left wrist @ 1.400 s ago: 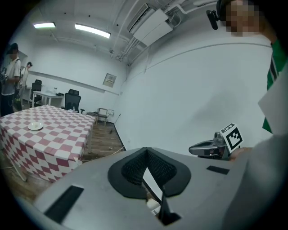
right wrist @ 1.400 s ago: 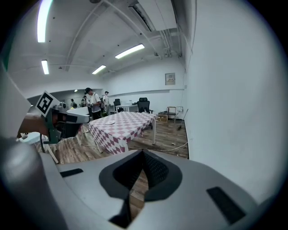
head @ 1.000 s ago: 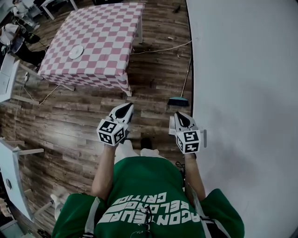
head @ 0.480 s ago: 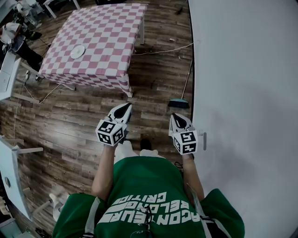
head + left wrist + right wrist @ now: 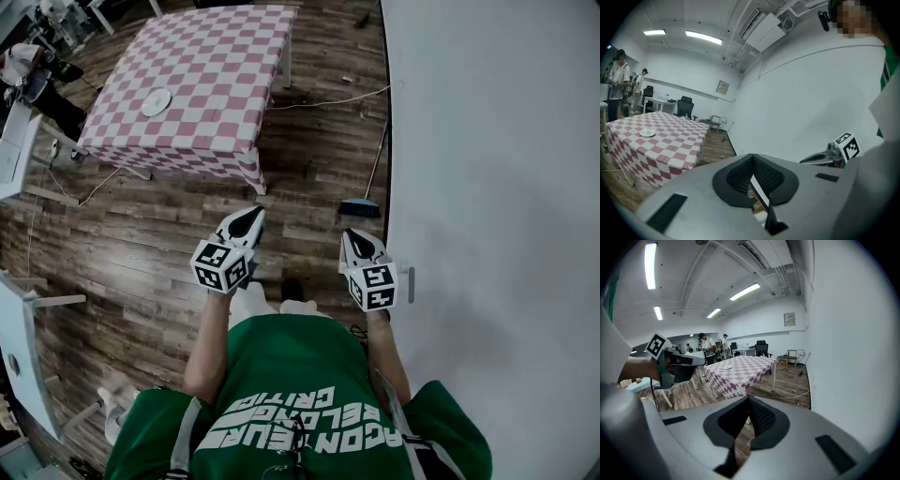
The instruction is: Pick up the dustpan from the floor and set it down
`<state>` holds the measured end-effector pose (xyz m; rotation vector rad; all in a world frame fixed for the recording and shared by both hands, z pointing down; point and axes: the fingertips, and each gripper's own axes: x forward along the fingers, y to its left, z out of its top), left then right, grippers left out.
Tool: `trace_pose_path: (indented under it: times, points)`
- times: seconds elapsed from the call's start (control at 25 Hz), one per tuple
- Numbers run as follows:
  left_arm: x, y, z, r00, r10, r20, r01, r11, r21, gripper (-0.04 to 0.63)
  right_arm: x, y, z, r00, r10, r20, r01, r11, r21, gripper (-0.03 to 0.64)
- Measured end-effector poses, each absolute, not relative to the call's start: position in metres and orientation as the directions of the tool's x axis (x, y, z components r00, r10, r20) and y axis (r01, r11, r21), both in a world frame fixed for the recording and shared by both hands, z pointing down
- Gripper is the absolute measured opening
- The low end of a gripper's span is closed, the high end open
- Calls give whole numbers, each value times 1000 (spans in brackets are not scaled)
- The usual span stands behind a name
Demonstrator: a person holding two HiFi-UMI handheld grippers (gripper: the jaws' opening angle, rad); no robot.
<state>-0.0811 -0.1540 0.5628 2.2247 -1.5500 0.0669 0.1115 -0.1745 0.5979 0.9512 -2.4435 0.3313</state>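
Note:
The teal dustpan (image 5: 360,207) stands on the wood floor at the foot of the white wall, and its long thin handle (image 5: 377,155) leans up along the wall. In the head view my right gripper (image 5: 353,238) hangs just short of it, shut with nothing in it. My left gripper (image 5: 247,221) is further left over bare floor. Its jaws meet at the tip and hold nothing. In both gripper views the jaws' own bodies hide the dustpan. My left gripper (image 5: 754,180) and my right gripper (image 5: 746,414) each show closed dark pads.
A table with a pink checked cloth (image 5: 197,84) and a white plate (image 5: 155,103) stands ahead on the left. A cable (image 5: 323,100) runs over the floor to the wall (image 5: 487,187). White furniture (image 5: 19,319) lines the left side. People stand at the far left.
My right gripper has shifted slightly to the left. The left gripper and the dustpan have kept still.

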Motion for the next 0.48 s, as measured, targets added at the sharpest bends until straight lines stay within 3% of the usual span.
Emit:
trace_pose_path:
  times: [0.48]
  points:
    - [-82,-156,564,366,-888,279,-909,-276,313,3,115,-179,599,-636,-565,527,-686,726,-50,8]
